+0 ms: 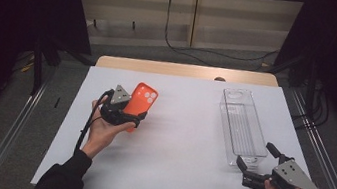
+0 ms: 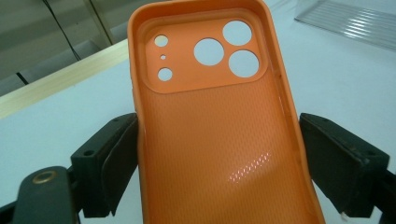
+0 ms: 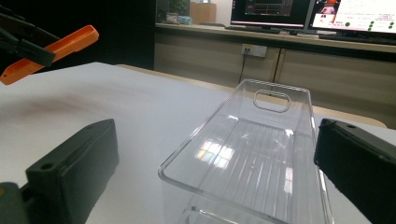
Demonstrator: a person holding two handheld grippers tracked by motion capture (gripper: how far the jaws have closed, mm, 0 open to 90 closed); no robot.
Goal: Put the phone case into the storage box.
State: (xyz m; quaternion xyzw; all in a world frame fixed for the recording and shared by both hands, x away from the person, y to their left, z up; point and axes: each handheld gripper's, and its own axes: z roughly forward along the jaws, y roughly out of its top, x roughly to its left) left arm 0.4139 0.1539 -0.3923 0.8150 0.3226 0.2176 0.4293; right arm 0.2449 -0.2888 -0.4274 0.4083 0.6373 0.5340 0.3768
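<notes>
An orange phone case (image 1: 144, 97) is held above the white table's left side, tilted up, with my left gripper (image 1: 123, 113) shut on its long sides. In the left gripper view the case (image 2: 210, 121) shows its inner face and camera holes, both jaws pressed against its edges around my left gripper (image 2: 219, 140). A clear plastic bin (image 1: 242, 123) lies on the right side. My right gripper (image 1: 257, 156) is open at the bin's near end. In the right gripper view the bin (image 3: 252, 149) lies just ahead between the wide-apart jaws, and the case (image 3: 56, 46) hangs far left.
A white sheet (image 1: 184, 147) covers the table, with a wooden strip (image 1: 185, 70) along the far edge. Cables (image 1: 183, 51) run across the floor behind. Metal rails (image 1: 15, 122) flank the table. Monitors (image 3: 327, 11) stand on a counter beyond.
</notes>
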